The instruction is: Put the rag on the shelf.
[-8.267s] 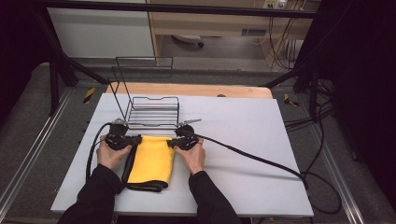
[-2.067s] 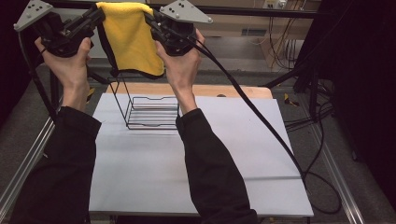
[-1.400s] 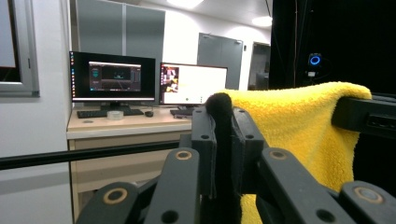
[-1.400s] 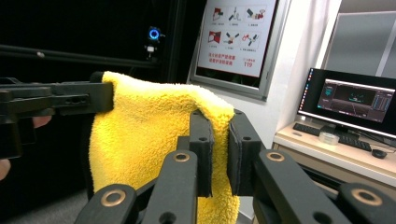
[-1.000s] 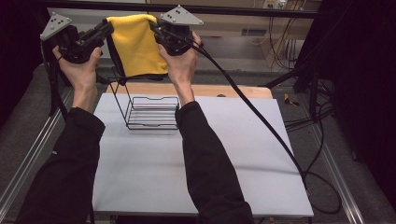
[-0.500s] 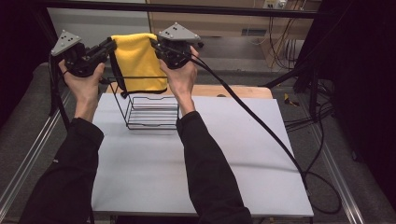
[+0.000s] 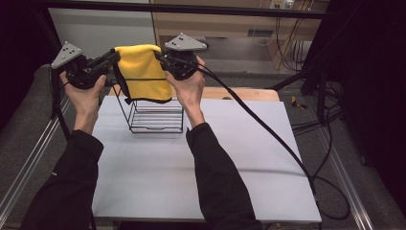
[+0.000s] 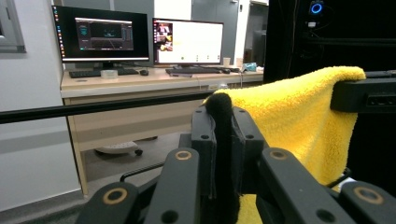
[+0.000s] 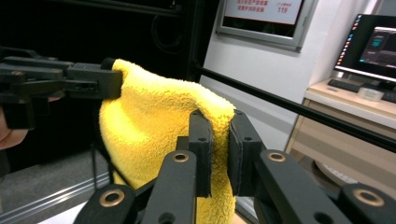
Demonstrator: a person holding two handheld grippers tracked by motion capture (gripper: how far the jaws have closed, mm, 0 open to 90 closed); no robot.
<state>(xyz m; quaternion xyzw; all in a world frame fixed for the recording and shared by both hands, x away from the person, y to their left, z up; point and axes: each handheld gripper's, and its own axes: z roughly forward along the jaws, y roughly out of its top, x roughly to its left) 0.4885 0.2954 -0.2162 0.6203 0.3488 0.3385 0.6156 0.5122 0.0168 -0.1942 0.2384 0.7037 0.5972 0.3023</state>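
1. You have lowered the yellow cloth from overhead; it now hangs just above the wire rack on the surface.
2. Left hand-held gripper and right hand-held gripper each stay clamped on a top corner.
3. Draping over the rack looks next.

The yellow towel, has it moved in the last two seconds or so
Yes. The yellow towel, held between the left gripper and the right gripper, has come down toward the wire rack; its bottom edge now overlaps the rack's top.
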